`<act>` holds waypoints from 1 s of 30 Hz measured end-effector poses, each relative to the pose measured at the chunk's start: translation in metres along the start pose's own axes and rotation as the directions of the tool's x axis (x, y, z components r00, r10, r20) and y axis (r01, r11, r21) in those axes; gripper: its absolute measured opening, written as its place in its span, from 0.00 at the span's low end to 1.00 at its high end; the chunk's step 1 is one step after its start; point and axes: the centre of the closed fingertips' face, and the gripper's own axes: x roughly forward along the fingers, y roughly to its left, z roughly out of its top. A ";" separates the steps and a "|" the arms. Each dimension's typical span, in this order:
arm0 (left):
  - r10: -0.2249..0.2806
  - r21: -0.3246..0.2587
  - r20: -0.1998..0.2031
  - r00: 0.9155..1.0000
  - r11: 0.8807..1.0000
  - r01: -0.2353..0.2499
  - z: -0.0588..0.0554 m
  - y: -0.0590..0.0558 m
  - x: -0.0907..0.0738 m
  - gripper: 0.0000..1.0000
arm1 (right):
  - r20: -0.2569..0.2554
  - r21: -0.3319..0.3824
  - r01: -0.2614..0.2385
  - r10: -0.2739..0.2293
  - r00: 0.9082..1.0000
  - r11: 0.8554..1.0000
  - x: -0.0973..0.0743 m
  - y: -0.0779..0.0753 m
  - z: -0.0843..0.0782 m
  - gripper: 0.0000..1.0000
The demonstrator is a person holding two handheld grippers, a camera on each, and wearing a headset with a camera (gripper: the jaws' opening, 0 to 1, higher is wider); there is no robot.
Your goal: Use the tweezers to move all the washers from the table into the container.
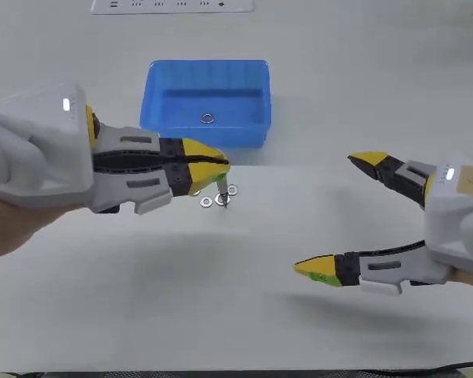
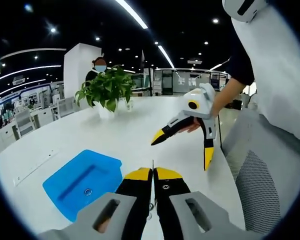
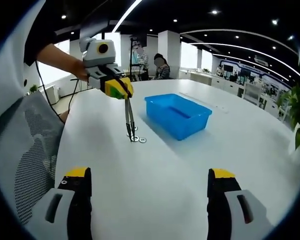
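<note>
The left tongs (image 1: 221,167) were pressed fully together on the tweezers (image 1: 222,194). The tweezers hung down from the yellow tips with their points at the tabletop (image 1: 221,307), in a small cluster of washers (image 1: 206,202). At least three washers lay there, close together; whether the tweezer points gripped one could not be told. Just beyond the cluster stood the blue container (image 1: 205,140), open at the top, with a single washer (image 1: 207,119) lying flat on its floor near the middle.

The right tongs (image 1: 327,214) hovered over bare tabletop well to the right of the washers, spread wide with nothing between them.

In the left gripper view the left tongs (image 2: 153,175) rose shut, side by side, and the thin tip of the tweezers (image 2: 153,165) showed at the seam. The container (image 2: 60,197) lay to the left with the single washer (image 2: 88,191) inside. The right tongs (image 2: 181,155) stood open farther across the tabletop, and a potted plant (image 2: 106,90) stood at the far end.

In the right gripper view the right tongs (image 3: 150,175) were far apart and empty. Beyond them the left tongs (image 3: 121,92) held the tweezers (image 3: 129,117) nearly upright, points down at the washers (image 3: 136,138), which lay near the container (image 3: 182,127).
</note>
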 end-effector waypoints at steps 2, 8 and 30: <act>-0.012 0.011 -0.008 1.000 1.000 0.012 -0.001 -0.002 -0.001 0.05 | 0.003 0.000 -0.013 0.013 1.000 1.000 0.004 -0.001 0.004 0.95; -0.026 -0.003 -0.012 1.000 1.000 0.026 -0.001 -0.006 -0.002 0.05 | 0.002 -0.002 -0.127 0.127 0.992 0.992 0.019 0.012 0.015 0.78; -0.042 -0.032 -0.029 0.999 0.999 0.041 -0.004 0.001 -0.002 0.05 | -0.006 -0.113 -0.347 0.349 0.937 0.931 0.091 0.044 0.055 0.28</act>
